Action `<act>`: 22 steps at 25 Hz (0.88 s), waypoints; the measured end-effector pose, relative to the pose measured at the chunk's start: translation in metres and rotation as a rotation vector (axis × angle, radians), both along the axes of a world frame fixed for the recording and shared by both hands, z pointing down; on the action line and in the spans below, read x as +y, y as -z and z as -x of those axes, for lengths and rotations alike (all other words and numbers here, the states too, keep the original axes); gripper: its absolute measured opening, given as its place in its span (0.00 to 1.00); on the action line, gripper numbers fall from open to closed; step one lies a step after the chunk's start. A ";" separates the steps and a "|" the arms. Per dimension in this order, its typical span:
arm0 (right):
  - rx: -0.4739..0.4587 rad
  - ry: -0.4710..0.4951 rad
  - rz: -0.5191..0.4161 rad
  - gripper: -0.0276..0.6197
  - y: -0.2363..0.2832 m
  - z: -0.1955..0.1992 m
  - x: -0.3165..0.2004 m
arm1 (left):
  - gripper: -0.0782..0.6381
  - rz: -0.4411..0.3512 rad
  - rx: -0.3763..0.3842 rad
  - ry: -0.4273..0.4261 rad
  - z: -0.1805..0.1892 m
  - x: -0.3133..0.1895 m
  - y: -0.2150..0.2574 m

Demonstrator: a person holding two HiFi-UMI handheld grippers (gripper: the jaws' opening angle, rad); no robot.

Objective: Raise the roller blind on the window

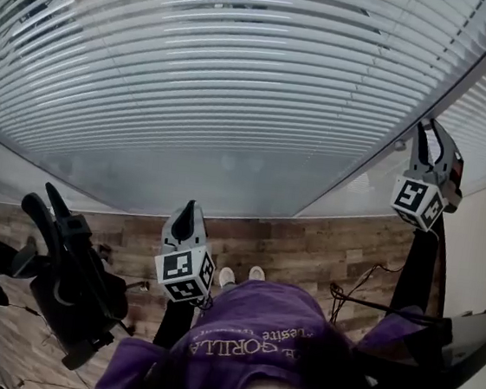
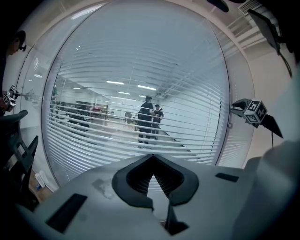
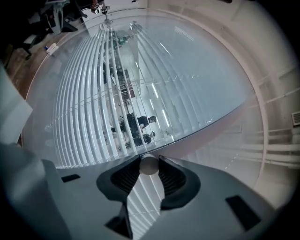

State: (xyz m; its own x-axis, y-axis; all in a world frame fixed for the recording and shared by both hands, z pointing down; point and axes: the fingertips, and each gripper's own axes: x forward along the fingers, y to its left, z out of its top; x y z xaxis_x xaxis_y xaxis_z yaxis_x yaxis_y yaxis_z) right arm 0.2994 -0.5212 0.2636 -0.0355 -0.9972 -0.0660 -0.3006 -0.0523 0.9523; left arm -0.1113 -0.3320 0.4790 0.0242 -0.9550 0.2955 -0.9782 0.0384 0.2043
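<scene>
Between the right tongs (image 3: pixel 149 162) sits a white knob (image 3: pixel 149 166), blind (image 3: pixel 93 93) beyond.

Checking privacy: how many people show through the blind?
2, in the left gripper view: one in dark clothes mid-window, another close beside, on the right. The blind may hide more.

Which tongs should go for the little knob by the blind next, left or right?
Right. The right tongs are raised right beside the knob, and their own view shows it between the tips. The left tongs hang low, shut and empty, away from it.
</scene>
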 end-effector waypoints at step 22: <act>-0.986 0.205 0.109 0.23 0.004 -0.016 0.001 | 0.11 -0.004 -0.004 0.020 0.008 0.008 0.002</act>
State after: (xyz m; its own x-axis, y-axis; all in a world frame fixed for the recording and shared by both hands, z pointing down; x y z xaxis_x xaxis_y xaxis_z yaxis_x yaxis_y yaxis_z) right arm 0.3152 -0.5199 0.2596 -0.1859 -0.9803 -0.0672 -0.9489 0.1614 0.2711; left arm -0.1191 -0.3242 0.4768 0.0043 -0.9566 0.2915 -0.9779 0.0568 0.2010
